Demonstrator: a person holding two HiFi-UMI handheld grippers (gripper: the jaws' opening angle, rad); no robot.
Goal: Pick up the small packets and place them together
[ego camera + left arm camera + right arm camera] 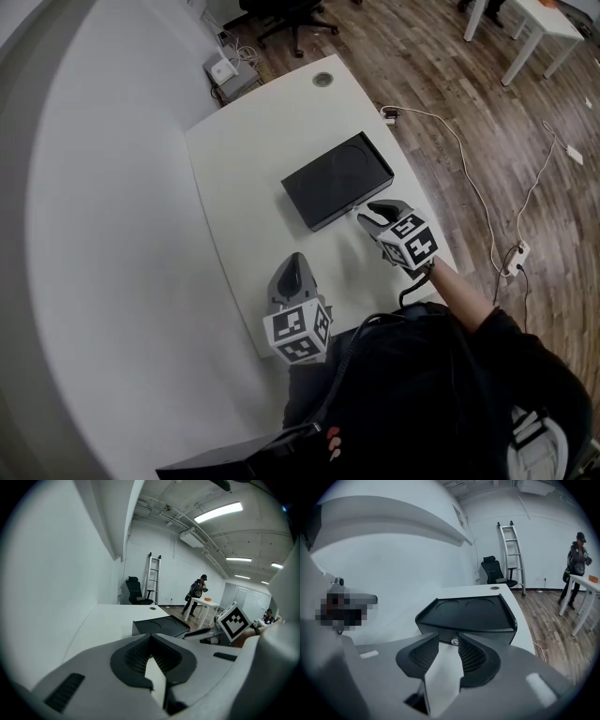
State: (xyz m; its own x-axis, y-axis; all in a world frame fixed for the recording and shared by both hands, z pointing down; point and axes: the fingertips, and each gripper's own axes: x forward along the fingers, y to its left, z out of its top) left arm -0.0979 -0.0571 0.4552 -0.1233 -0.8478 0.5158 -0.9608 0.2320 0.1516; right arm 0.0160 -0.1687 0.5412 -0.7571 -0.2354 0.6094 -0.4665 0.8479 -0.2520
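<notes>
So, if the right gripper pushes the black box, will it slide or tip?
The black box is low and broad, so it will probably slide, not tip. It looks rigid and sits flat on the smooth white table, so it may slip easily.

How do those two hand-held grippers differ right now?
The left gripper has its fingers pressed together, while the right gripper has its fingers apart. The right gripper sits close to the front of the black box, while the left gripper sits farther back, near the table's near edge. Both are empty, and each carries a cube with square markers.
</notes>
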